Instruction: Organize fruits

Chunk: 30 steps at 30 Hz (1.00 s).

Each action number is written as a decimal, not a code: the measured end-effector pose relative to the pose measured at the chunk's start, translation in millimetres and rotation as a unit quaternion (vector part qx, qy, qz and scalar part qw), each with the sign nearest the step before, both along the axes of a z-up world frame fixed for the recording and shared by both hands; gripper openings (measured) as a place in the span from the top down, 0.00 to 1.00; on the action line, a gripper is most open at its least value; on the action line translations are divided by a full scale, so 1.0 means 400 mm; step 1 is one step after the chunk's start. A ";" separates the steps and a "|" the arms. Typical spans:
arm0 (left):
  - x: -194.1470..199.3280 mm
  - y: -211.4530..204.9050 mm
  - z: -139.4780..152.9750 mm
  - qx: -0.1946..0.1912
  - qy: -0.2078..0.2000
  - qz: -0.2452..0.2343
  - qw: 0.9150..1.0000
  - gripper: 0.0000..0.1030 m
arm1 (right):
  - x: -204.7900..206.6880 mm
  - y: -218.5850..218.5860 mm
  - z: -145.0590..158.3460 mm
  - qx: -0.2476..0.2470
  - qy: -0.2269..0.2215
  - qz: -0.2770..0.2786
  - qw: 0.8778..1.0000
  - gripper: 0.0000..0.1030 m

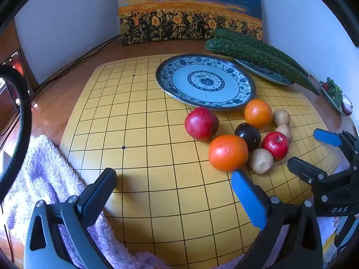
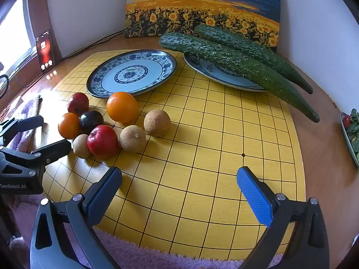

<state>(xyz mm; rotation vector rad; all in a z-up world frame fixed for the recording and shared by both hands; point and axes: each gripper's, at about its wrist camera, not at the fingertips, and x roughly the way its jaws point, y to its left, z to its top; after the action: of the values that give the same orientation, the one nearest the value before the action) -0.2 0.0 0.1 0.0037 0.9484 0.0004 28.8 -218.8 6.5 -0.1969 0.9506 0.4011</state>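
A cluster of fruit lies on the yellow grid board (image 1: 143,121): two oranges (image 1: 228,152) (image 1: 258,113), a large red apple (image 1: 201,123), a small red apple (image 1: 275,145), a dark plum (image 1: 248,136) and brown round fruits (image 1: 261,164). An empty blue-patterned plate (image 1: 205,81) sits just behind them. In the right wrist view the same fruits (image 2: 103,141) lie left of centre, before the plate (image 2: 132,72). My left gripper (image 1: 172,192) is open and empty, near the front orange. My right gripper (image 2: 179,192) is open and empty over bare board; it also shows in the left wrist view (image 1: 311,148).
Two long cucumbers (image 2: 235,60) rest on a second plate (image 2: 219,74) at the back right. A sunflower painting (image 2: 202,6) leans on the wall. A lilac towel (image 1: 44,174) lies at the board's near left. A dish of greens (image 2: 352,130) sits far right; a phone (image 2: 44,49) stands far left.
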 end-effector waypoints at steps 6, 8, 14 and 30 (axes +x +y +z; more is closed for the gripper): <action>-0.010 0.002 -0.006 0.000 -0.003 0.000 1.000 0.00 | 0.000 0.000 0.000 0.000 -0.001 0.000 1.000 0.00; -0.015 0.004 -0.008 -0.001 -0.005 -0.002 1.000 0.00 | 0.000 0.000 0.000 0.000 -0.001 0.000 1.000 0.00; -0.011 -0.006 -0.003 0.003 0.006 -0.012 1.000 0.00 | 0.000 0.000 0.000 0.000 -0.001 0.000 1.000 0.00; -0.012 -0.001 0.007 -0.001 0.007 -0.007 1.000 0.00 | 0.001 -0.001 0.000 0.000 -0.001 0.000 1.000 0.00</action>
<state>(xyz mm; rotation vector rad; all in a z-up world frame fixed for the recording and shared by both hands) -4.9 -0.4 2.8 0.0091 0.9614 -0.0140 29.1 -219.1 6.4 -0.1961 0.9495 0.4011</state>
